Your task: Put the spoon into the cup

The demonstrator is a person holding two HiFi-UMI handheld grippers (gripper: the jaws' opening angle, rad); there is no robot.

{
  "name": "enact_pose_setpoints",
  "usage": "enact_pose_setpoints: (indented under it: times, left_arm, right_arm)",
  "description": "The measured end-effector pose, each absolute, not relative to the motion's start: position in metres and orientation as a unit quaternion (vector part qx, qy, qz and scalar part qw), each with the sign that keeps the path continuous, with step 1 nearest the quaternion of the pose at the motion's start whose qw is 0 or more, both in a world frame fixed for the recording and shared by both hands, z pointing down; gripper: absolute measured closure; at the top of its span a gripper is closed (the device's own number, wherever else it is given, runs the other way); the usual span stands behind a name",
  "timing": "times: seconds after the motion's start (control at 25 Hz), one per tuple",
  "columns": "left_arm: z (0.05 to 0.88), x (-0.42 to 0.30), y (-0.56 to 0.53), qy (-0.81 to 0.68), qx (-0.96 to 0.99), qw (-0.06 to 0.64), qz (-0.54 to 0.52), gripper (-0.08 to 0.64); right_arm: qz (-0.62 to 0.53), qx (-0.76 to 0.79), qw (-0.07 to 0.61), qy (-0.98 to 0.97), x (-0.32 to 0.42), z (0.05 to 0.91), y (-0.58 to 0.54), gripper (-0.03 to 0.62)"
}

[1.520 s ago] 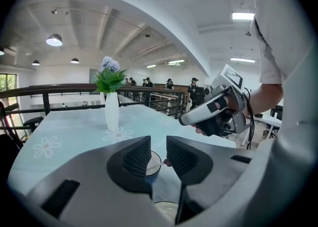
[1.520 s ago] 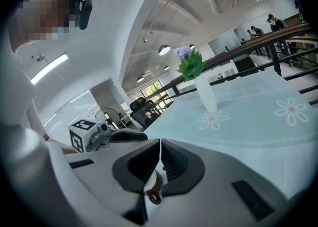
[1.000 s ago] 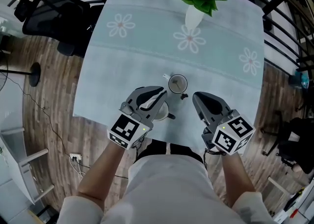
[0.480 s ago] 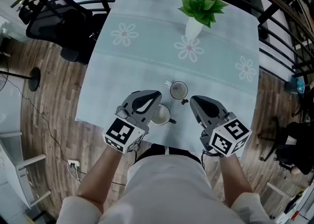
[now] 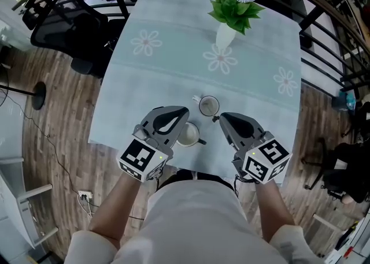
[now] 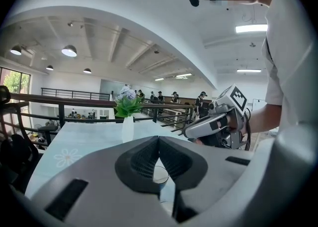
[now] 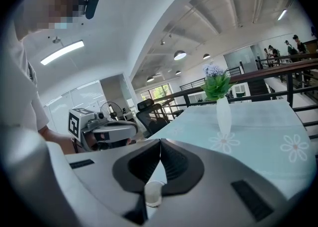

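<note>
Your left gripper has its jaws pressed together, with nothing between them. Your right gripper is level with it, just to its right, its jaws seemingly together and empty too. Both point forward and slightly down, ahead of your left forearm and right forearm.

A desk under a pale green daisy-print cloth stands on a wood-plank floor. A black office chair sits by its far left corner, with a dark railing behind. Round ceiling lamps glow, and the far windows seem daylit.
</note>
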State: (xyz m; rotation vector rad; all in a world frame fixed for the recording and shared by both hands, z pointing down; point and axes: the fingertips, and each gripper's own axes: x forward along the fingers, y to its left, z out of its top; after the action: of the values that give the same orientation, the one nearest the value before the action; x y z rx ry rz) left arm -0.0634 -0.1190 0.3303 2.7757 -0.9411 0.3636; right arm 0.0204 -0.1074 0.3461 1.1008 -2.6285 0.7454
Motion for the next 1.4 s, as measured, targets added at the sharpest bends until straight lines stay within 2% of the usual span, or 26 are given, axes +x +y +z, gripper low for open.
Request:
enact_pose_setpoints:
  times: [1.4]
  left_arm:
    - [0.312, -0.059, -0.101, -0.307, 0.943, 0.084, 0.099, 0.538]
  right_arm:
    - [0.242, 0.375, 0.11, -0.888, 0.018, 0.339, -0.09, 0.571]
